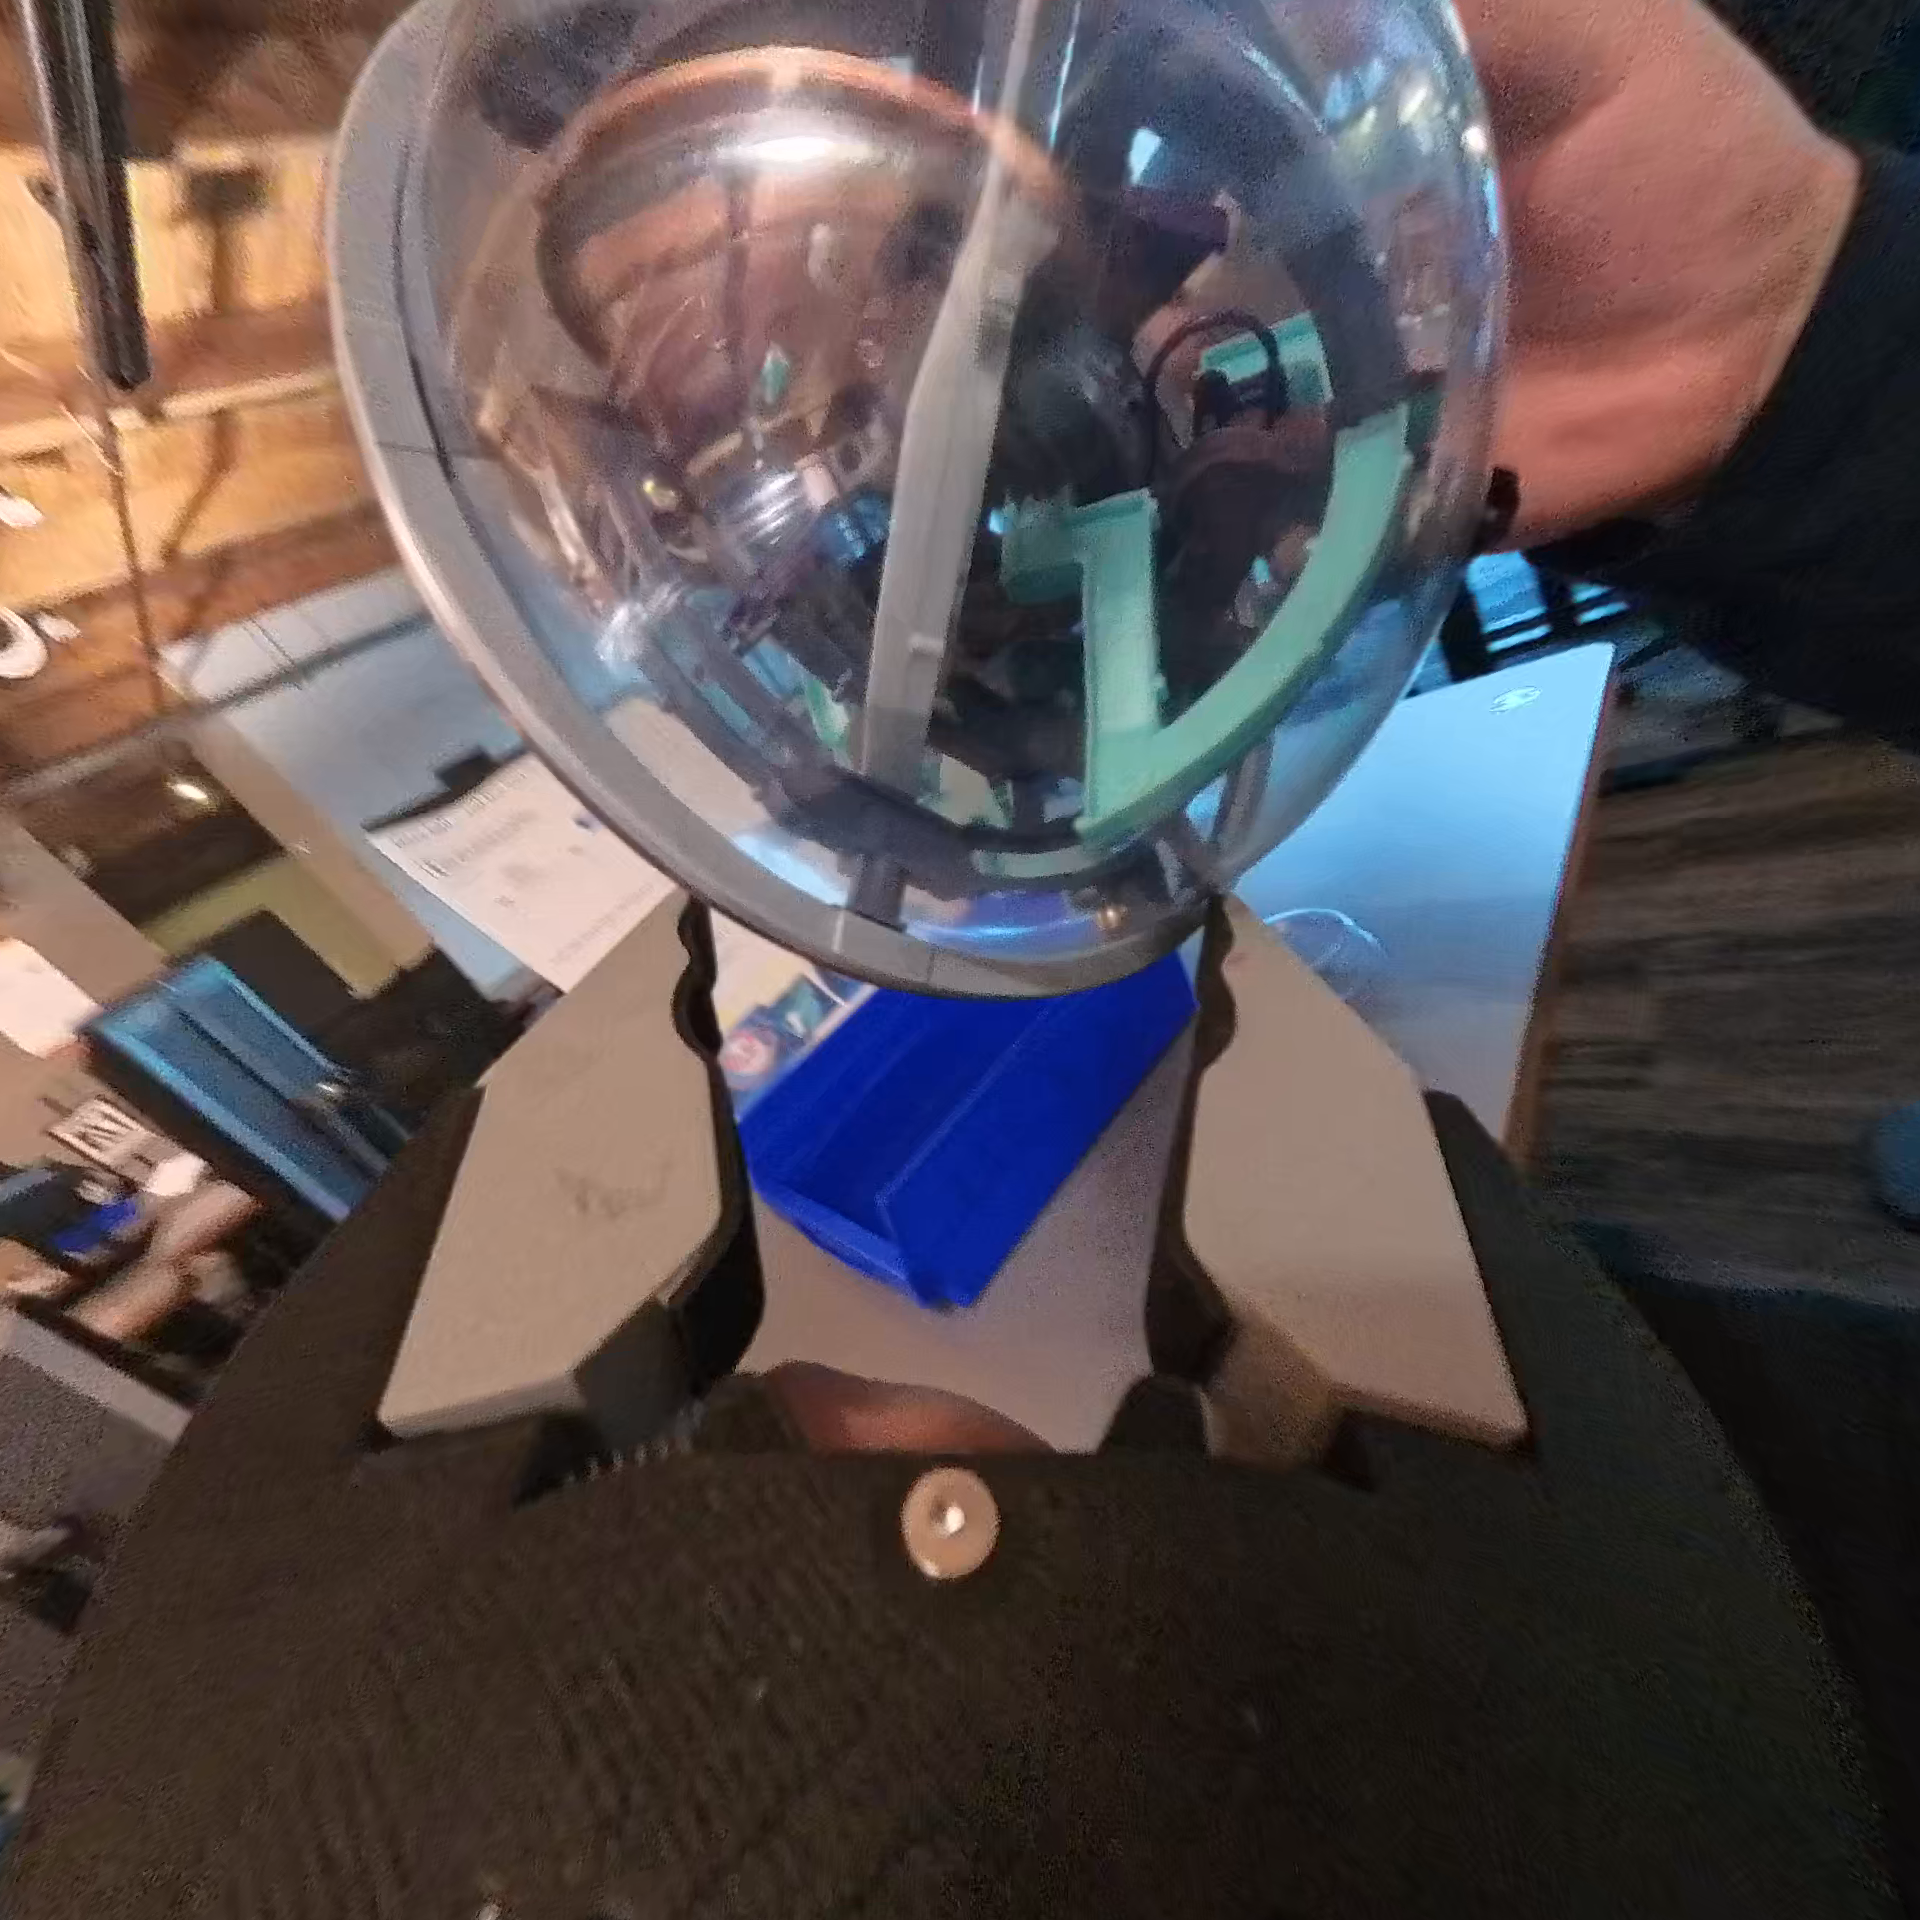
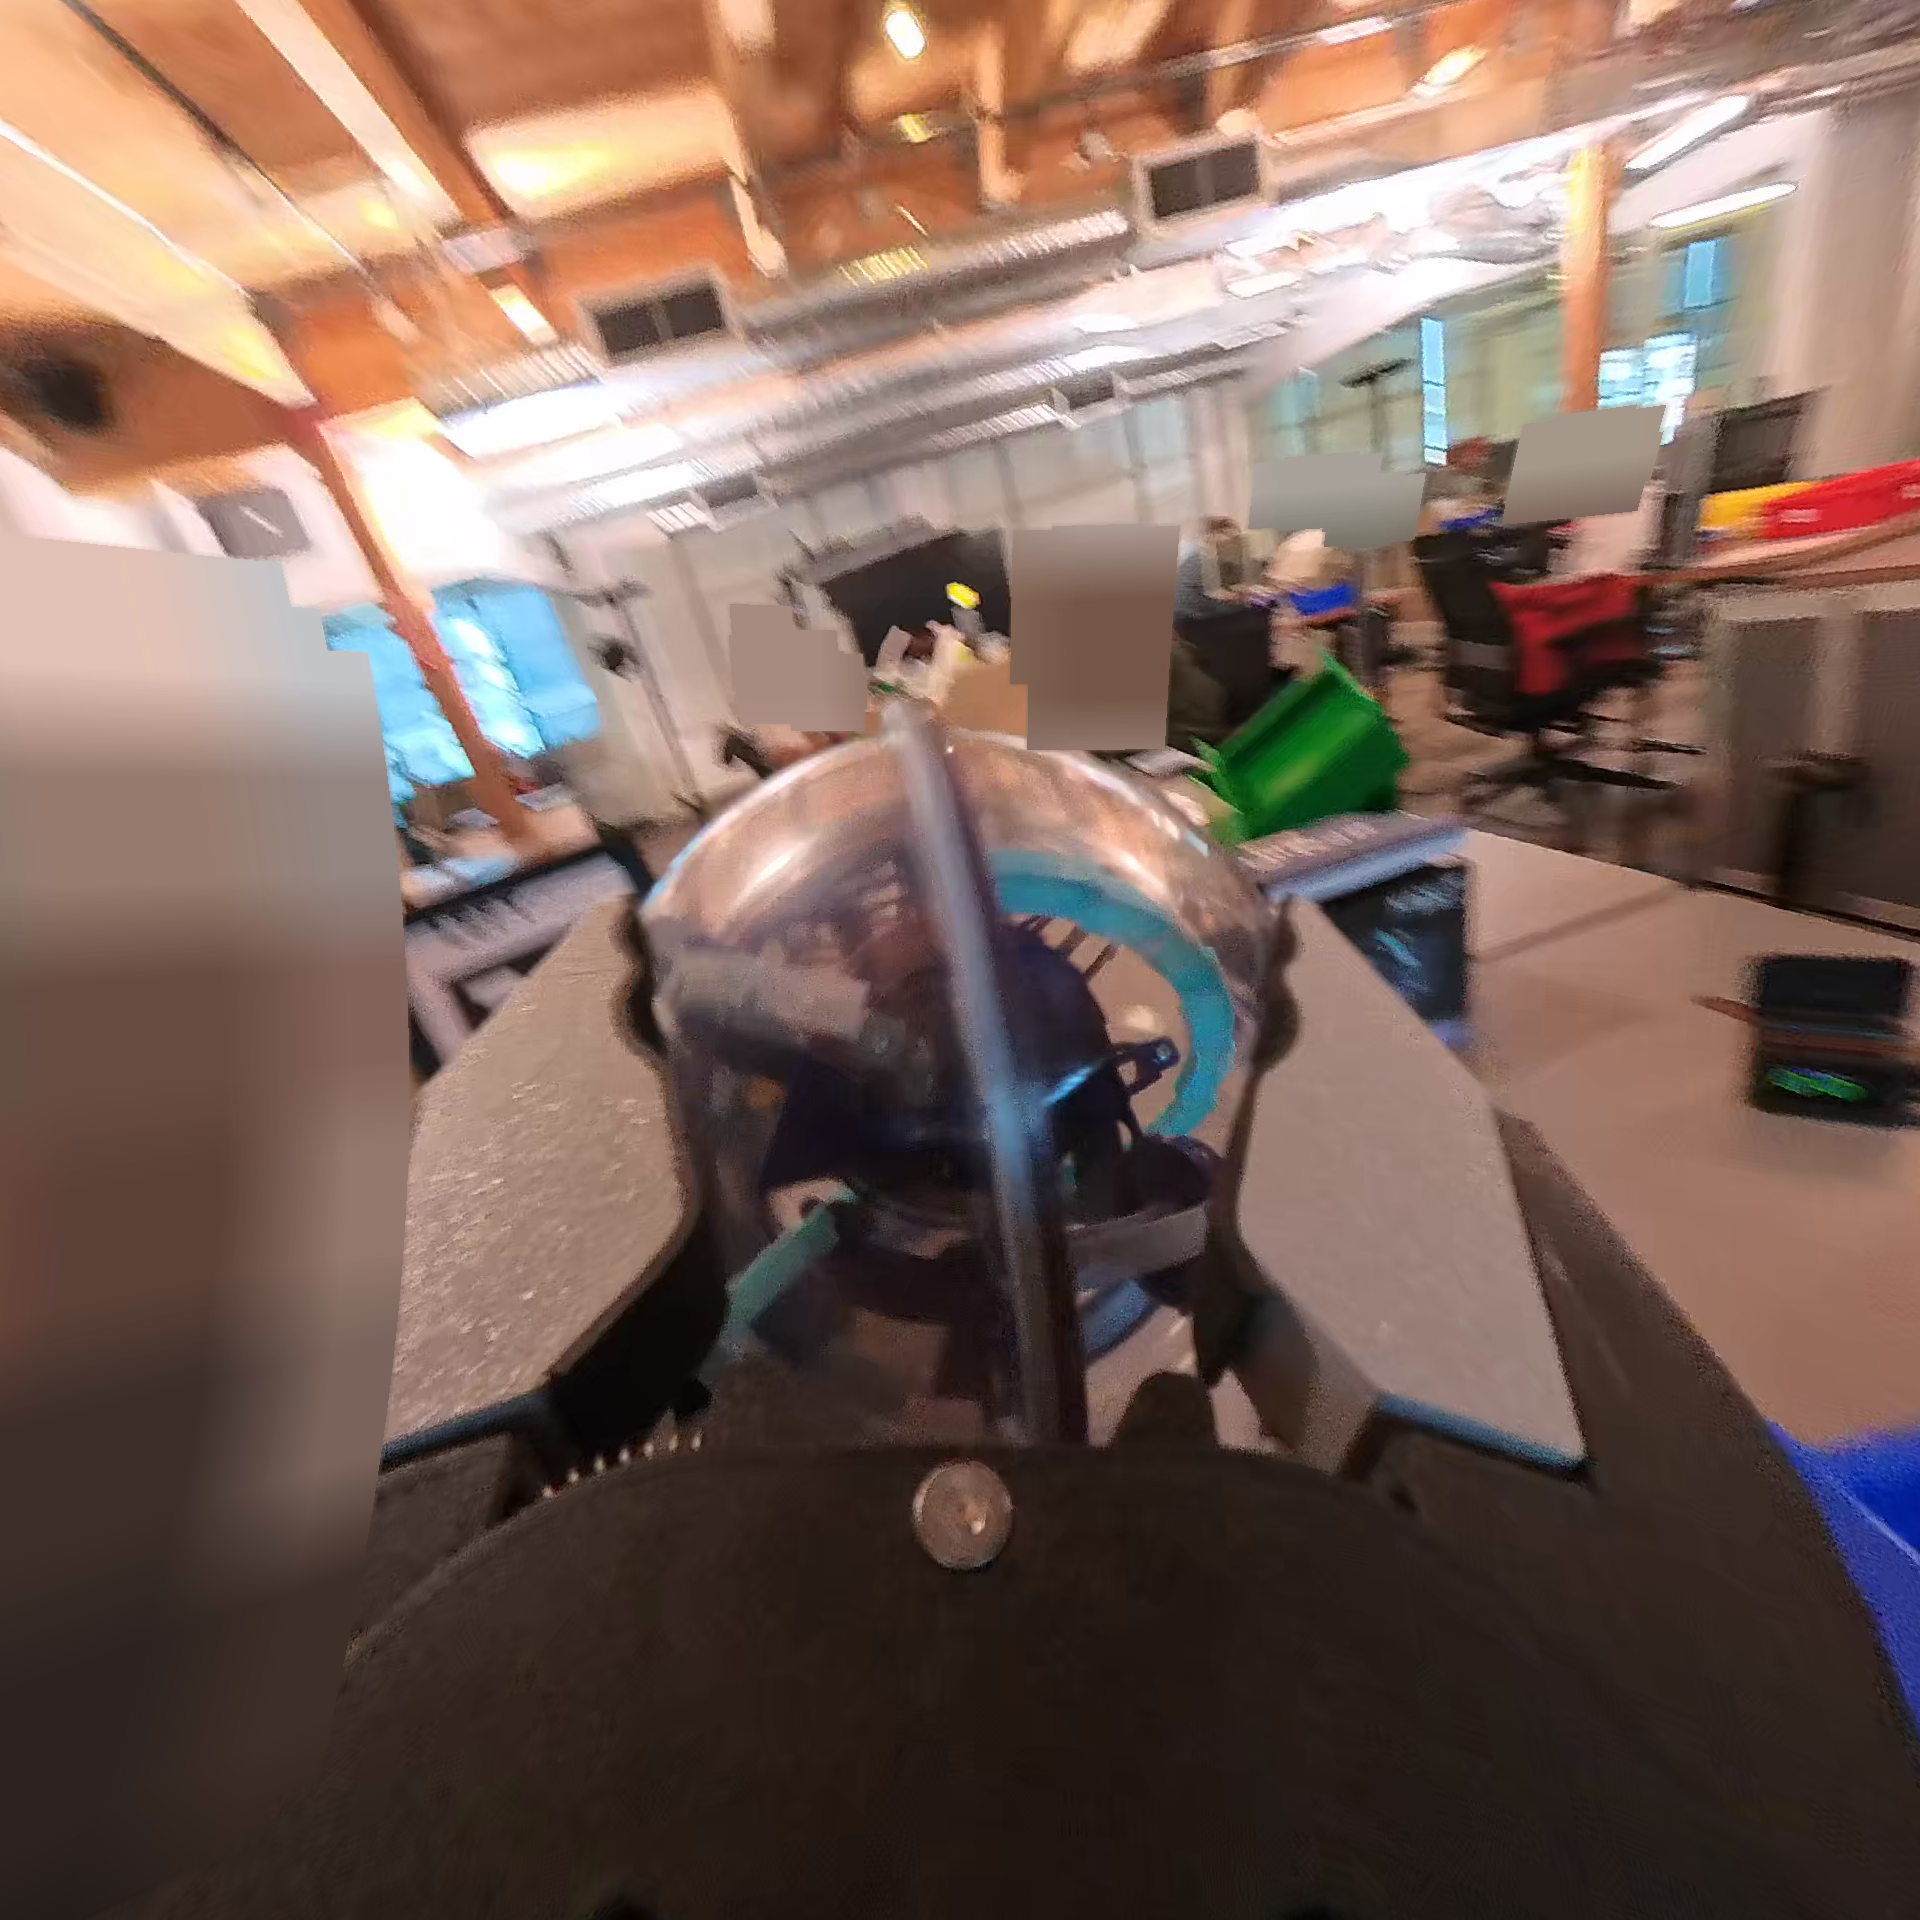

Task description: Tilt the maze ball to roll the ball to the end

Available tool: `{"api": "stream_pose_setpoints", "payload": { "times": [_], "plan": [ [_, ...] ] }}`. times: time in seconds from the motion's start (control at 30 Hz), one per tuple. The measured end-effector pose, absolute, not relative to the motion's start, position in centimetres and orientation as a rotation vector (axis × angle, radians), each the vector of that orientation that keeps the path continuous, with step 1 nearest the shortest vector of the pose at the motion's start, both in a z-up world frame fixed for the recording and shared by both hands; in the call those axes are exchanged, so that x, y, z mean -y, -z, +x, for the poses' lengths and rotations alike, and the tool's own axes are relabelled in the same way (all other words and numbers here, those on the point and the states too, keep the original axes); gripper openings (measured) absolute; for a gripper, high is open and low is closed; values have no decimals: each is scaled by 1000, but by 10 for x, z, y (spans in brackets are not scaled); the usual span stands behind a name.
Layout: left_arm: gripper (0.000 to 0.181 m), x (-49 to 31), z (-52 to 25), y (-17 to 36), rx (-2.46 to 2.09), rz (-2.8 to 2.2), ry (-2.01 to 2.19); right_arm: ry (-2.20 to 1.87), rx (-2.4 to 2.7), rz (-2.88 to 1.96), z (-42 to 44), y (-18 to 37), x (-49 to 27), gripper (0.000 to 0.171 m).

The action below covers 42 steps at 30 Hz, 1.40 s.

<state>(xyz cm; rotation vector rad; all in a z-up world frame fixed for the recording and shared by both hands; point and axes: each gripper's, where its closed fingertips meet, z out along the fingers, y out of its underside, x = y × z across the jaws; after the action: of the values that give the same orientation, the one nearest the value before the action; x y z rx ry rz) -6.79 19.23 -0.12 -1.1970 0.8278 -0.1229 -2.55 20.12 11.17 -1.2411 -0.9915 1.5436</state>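
Observation:
The maze ball (image 1: pixel 914 468) is a clear sphere with a grey seam ring and green and dark tracks inside. It fills the upper left wrist view, raised above the table. My left gripper (image 1: pixel 951 935) is wide open, its fingertips (image 1: pixel 694 966) just under the sphere's lower rim, not clamping it. A small shiny bead (image 1: pixel 1112 914) sits near that rim. In the right wrist view my right gripper (image 2: pixel 961 935) is shut on the maze ball (image 2: pixel 935 1039), which sits deep between its fingers (image 2: pixel 540 1164). A hand (image 1: pixel 1662 260) shows at the upper right.
A blue bin (image 1: pixel 956 1122) lies on the white table (image 1: pixel 1455 831) under the sphere. A green bin (image 2: pixel 1309 769) and a black box (image 2: pixel 1829 1039) stand on the table farther off to the right. People and chairs are in the room behind.

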Motion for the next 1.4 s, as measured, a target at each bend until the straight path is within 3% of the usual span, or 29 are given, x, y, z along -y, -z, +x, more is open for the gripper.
{"api": "stream_pose_setpoints", "payload": {
  "times": [0.4,0.63,0.9,1.1,1.3,1.4],
  "plan": [
    [91,-221,-77,135,-810,-1505,540,-1549,1091,-1194,-55,40,-245,150],
    [91,-244,-87,193,-817,-1694,575,-1636,1018,-1233,-64,106,-282,151],
    [87,-249,-85,225,-840,-1786,595,-1753,1016,-1342,-56,153,-295,150],
    [86,-248,-85,237,-889,-1850,569,-1774,1049,-1398,-52,172,-296,150],
    [86,-248,-86,243,-1011,-1802,366,-1862,999,-1325,-42,164,-298,129],
    [87,-252,-87,246,-1068,-1740,182,-1757,1066,-1224,-40,157,-288,131]
  ]
}}
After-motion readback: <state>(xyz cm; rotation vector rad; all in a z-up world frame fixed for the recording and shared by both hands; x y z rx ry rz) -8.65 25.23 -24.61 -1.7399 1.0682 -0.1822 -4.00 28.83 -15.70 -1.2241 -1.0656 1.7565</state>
